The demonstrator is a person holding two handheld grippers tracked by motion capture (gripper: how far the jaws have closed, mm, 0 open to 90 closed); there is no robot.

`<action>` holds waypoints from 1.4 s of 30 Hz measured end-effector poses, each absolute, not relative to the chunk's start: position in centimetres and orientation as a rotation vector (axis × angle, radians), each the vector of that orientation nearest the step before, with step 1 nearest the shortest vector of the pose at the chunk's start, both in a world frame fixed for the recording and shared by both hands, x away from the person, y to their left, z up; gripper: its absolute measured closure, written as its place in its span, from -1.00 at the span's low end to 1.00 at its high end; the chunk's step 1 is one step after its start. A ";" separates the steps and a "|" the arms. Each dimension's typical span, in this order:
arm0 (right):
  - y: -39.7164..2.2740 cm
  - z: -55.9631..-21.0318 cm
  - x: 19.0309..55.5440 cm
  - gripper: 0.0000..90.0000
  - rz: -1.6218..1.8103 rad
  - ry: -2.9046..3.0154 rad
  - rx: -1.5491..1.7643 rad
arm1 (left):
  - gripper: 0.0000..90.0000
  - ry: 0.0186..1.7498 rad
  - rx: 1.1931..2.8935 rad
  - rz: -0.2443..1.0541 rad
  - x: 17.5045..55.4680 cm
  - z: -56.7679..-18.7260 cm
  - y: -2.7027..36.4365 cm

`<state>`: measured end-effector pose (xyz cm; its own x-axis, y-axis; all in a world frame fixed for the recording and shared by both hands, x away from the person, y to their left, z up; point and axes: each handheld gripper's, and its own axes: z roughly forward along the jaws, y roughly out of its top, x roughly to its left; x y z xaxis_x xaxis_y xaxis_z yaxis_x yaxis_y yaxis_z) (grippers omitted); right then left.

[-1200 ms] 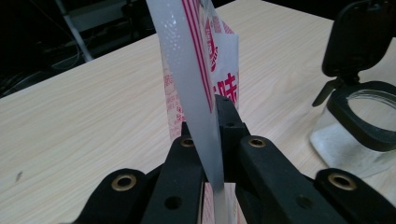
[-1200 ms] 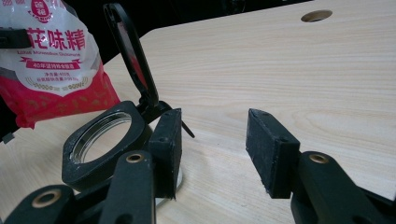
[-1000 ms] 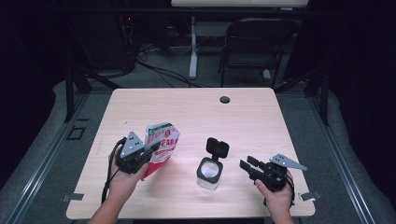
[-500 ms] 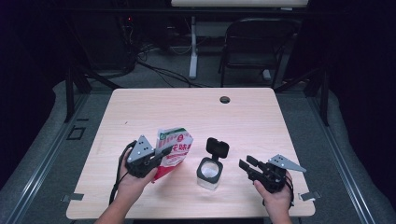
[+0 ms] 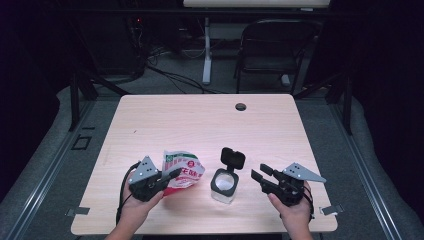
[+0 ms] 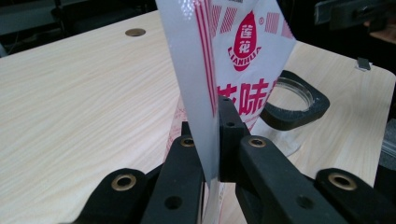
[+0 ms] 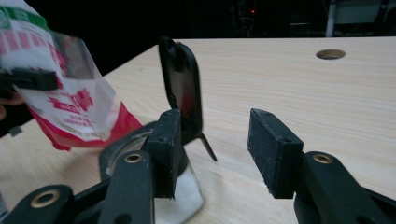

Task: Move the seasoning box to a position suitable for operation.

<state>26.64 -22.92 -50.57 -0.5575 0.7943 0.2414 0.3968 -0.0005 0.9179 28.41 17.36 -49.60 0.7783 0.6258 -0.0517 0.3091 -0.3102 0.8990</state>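
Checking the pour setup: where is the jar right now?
In the high view the jar stands lid-open near the table's front edge, between the bag in the left gripper and the open right gripper.

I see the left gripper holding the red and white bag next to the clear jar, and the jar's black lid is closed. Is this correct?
Not quite: the lid is flipped open, standing upright behind the mouth of the jar, as the high view shows. The rest holds: the left gripper holds the red and white bag beside the jar.
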 end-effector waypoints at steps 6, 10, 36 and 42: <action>-21.8 -49.0 26.2 0.13 1.612 1.946 1.166 | 1.00 0.718 1.939 0.362 28.0 -50.4 17.5; -20.7 -48.1 25.9 0.07 1.638 1.974 1.097 | 1.00 0.739 1.930 0.318 27.8 -51.1 17.4; -13.7 -48.3 26.1 0.01 1.726 2.216 0.918 | 1.00 0.710 1.946 0.278 26.7 -52.3 16.0; -12.4 -49.0 25.8 0.01 1.725 2.266 0.899 | 1.00 0.710 1.946 0.274 26.7 -52.4 16.0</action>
